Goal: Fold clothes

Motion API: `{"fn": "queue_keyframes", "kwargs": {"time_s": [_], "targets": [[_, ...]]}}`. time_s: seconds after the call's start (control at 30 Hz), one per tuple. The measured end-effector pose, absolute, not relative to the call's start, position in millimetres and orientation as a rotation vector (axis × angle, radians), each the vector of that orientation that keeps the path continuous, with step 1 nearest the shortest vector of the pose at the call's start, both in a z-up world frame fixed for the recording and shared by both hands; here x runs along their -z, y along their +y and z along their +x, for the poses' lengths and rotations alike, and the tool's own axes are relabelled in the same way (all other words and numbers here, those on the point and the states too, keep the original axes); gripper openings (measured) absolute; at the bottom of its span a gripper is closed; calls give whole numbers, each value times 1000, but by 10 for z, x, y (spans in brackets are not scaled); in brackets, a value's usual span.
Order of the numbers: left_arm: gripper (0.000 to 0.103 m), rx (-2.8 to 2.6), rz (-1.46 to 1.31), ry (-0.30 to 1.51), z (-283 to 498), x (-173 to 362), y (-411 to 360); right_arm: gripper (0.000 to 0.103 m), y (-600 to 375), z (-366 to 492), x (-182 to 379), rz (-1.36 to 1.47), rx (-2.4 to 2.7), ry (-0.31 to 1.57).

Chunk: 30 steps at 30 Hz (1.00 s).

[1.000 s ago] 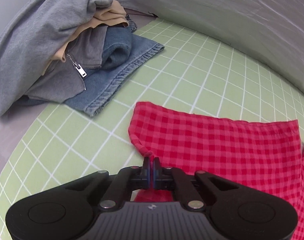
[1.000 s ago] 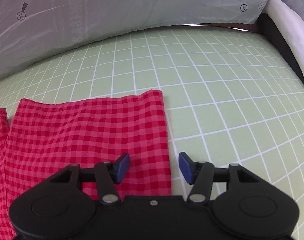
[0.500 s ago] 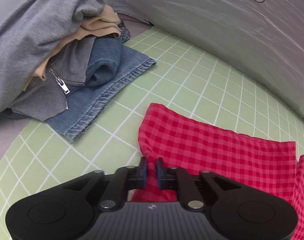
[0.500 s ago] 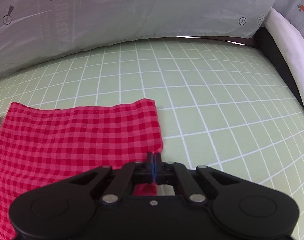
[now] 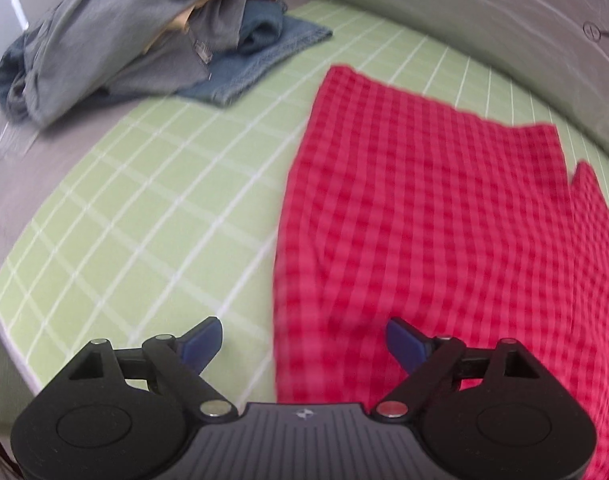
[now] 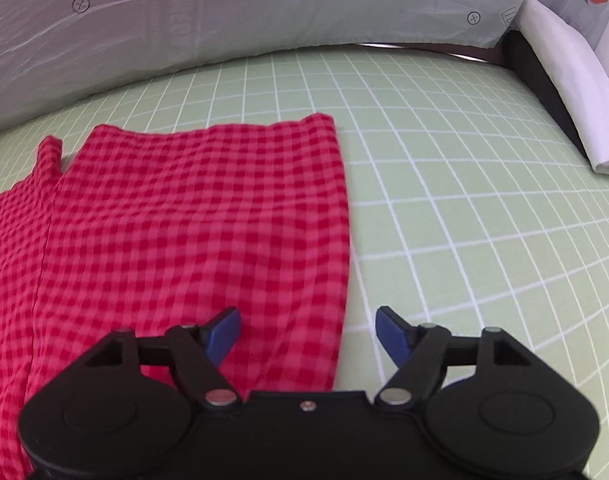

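Left wrist view: the left gripper (image 5: pixel 302 340) is spread wide, holding nothing, over the red checked cloth's (image 5: pixel 436 216) left edge on the green mat (image 5: pixel 144 216). Right wrist view: the right gripper (image 6: pixel 307 330) gapes empty, straddling the cloth's (image 6: pixel 192 216) right edge.

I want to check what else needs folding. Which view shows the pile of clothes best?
The left wrist view: the pile of clothes, grey tops over blue denim, sits at the mat's far left corner, slightly blurred. The right wrist view shows none of it, only the red checked cloth.
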<state>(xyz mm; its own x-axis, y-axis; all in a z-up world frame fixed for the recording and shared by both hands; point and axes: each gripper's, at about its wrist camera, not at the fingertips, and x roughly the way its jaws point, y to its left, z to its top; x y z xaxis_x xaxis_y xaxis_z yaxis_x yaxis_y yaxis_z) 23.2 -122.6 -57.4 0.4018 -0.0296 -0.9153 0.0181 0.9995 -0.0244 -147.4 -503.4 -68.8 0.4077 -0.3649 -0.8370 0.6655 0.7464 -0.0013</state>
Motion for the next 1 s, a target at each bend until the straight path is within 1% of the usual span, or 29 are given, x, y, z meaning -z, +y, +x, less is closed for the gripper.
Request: {"fn": "queue_keyframes", "kwargs": {"time_s": [0.23,0.37,0.5,0.63,0.7,0.73,0.77,0.8,0.83,0.87,0.9,1.0], "targets": [[91,38,-6,1184,-175,643,-1096,77,-4721,-1796,752,348,643,1000],[91,52,15,1173,-274,628,-1103,81,-4665,-1886,774,345,648,1005],[91,70,6,1161,-242,616,-1113,81,-4634,-1935,757,337,642,1005],[91,90,-54,1150,-150,585,-1097,81,-4638,-2024,658,340,649,955],[87,97,-87,1142,-111,571,-1093,82,-4662,-2070,613,343,661,933],[84,101,-102,1137,-92,563,-1092,82,-4684,-2092,602,346,670,927],[71,111,-108,1132,-78,552,-1098,82,-4706,-2115,595,350,679,923],[53,120,-113,1132,-67,547,-1106,82,-4728,-2136,591,355,690,922],[44,124,-121,1133,-56,544,-1112,82,-4749,-2160,591,362,701,923],[19,128,-129,1135,-45,541,-1117,82,-4771,-2186,596,371,712,925],[3,134,-135,1129,-38,527,-1126,82,-4790,-2213,600,380,723,927],[3,183,-146,1088,-38,423,-1200,82,-4840,-2293,612,399,754,930]]}}
